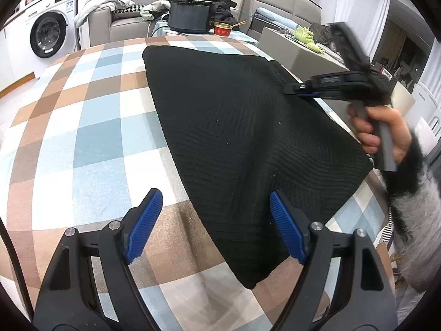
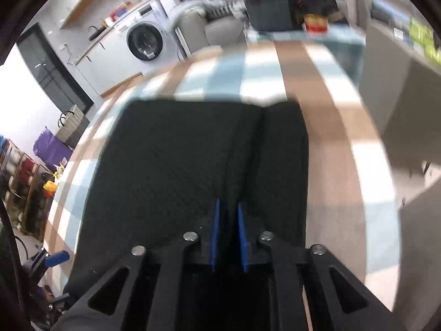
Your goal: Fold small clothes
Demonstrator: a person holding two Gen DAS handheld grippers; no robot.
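Observation:
A black ribbed knit garment [image 1: 248, 143] lies flat on the checked tablecloth [image 1: 82, 127]. My left gripper [image 1: 216, 209] is open and empty, its blue pads [image 1: 143, 226] spread wide over the garment's near corner and the cloth beside it. My right gripper [image 1: 296, 91] reaches in from the right and is shut on the garment's right edge. In the right wrist view the right gripper [image 2: 228, 207] has its pads nearly together around a raised fold of the black garment [image 2: 171, 171]; that view is blurred by motion.
At the table's far end stand a dark pot-like appliance [image 1: 188, 16] and a red bowl with chopsticks [image 1: 223, 29]. A grey sofa with piled clothes [image 1: 124, 11] and a washing machine [image 1: 49, 35] lie behind. A grey cabinet [image 1: 292, 49] flanks the table's right side.

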